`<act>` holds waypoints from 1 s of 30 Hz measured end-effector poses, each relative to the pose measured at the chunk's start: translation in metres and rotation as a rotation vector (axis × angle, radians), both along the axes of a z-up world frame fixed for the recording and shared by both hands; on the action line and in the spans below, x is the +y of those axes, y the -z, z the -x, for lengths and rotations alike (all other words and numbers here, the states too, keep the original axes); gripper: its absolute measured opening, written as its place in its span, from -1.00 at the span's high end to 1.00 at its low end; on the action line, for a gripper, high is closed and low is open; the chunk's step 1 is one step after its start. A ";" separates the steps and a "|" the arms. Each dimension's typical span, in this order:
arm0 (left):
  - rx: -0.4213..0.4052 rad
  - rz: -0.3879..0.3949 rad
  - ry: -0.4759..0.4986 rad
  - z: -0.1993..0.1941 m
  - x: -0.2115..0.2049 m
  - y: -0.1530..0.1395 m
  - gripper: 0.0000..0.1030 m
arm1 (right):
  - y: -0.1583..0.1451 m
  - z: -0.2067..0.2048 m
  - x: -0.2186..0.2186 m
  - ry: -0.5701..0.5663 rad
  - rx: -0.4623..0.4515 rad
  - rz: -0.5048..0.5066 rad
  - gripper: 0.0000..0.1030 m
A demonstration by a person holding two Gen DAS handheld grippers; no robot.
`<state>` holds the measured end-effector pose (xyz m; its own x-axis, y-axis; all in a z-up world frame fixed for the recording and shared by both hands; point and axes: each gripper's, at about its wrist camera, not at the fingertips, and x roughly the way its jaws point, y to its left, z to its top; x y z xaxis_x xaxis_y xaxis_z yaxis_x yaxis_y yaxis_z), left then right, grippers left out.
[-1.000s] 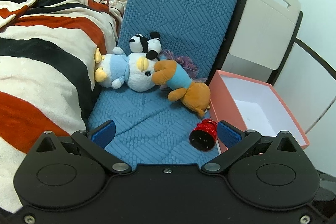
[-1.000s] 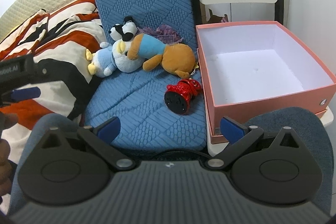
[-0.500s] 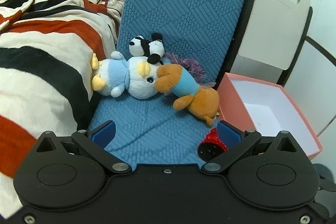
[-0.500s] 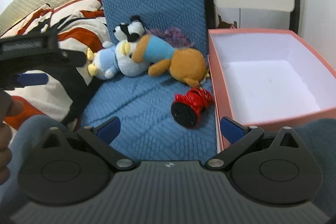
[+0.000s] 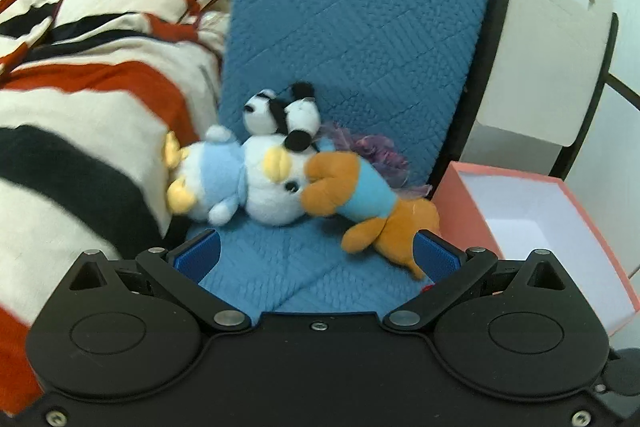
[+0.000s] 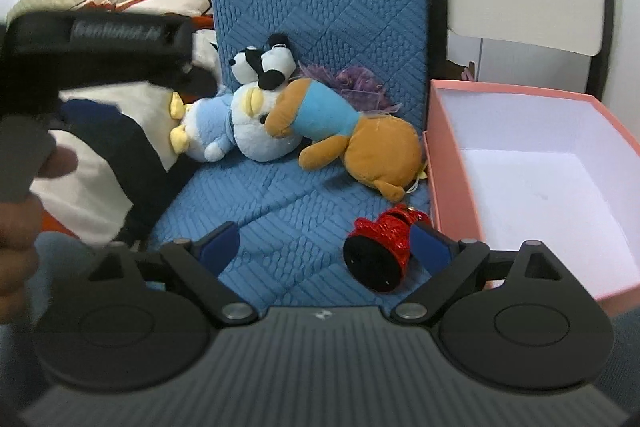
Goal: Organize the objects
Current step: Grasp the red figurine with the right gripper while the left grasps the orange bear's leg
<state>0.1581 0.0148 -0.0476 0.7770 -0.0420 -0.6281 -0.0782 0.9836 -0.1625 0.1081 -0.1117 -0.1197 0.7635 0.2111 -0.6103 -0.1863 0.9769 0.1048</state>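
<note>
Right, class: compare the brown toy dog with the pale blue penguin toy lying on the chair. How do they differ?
The brown toy dog is tan with a blue shirt; the penguin toy is pale blue and white with yellow beak and feet. The dog lies nearer the pink box, the penguin nearer the striped blanket. Both are soft toys lying on their sides, heads touching.

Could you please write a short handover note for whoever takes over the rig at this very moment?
Left gripper: open, empty, facing the plush pile.
Right gripper: open, empty, with the shiny red bell-shaped ornament lying between its fingers, not gripped.
On the blue quilted chair seat: light-blue and white plush penguin, black-and-white panda plush, orange plush bear in a blue shirt, purple fluffy item behind them.
Pink cardboard box, right of the seat: empty.
Done: nothing boxed.
Left: probably everything goes into the box.
</note>
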 end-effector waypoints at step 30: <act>0.349 0.101 0.141 -0.170 -0.014 0.129 -0.44 | 0.087 -0.081 0.025 -0.047 0.087 0.431 -0.49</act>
